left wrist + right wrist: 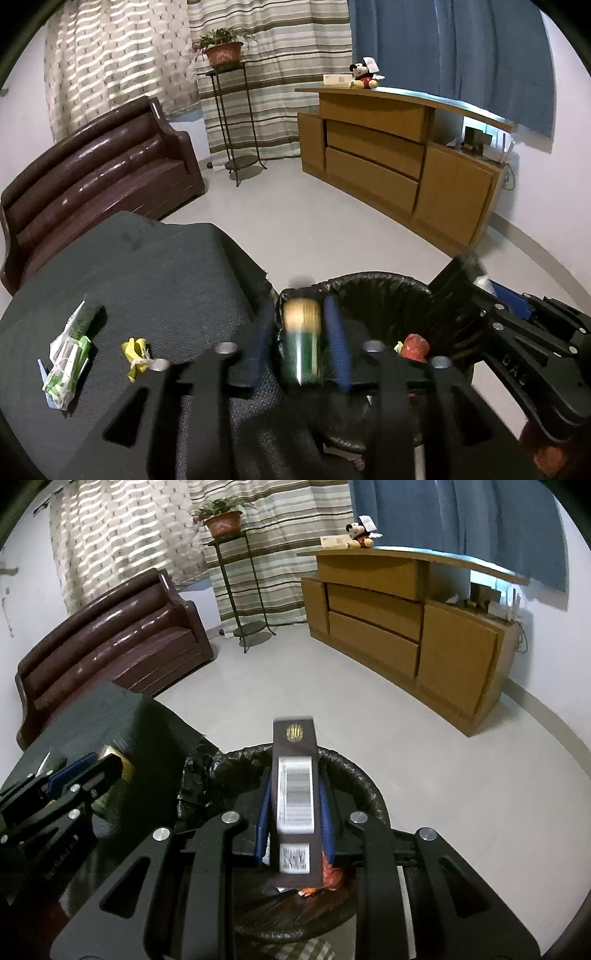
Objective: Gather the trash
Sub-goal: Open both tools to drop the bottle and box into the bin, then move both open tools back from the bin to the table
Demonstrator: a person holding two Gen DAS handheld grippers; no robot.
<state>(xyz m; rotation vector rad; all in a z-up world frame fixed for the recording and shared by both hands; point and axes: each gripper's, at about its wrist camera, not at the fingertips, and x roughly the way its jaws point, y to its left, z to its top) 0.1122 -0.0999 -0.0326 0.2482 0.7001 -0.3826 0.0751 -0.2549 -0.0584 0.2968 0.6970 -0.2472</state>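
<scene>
Through the left wrist camera, your left gripper (301,343) is hanging at the near rim of the black-lined bin (384,280), and the green can with the gold top (301,347) is showing as a vertical smear between the blue pads (338,339). The pads are standing a little off its sides rather than pinching, so I am judging it as being let go. Keep the jaws spread and the hand still until the can is clear, since it is sitting close to the rim on the table side. A red wad (415,345) is already lying inside the bin. On the dark table (147,266) the green-and-white wrapper (68,356) and the yellow scrap (136,354) are still waiting.

Through the right wrist camera, your right gripper (293,812) is pinching the brown carton with the barcode label (294,801) upright, directly over the bin (365,786) mouth (a good spot). The jaws are nearly together on its narrow sides. Be opening them fully, so the tall carton is dropping straight and not tipping onto the rim.
</scene>
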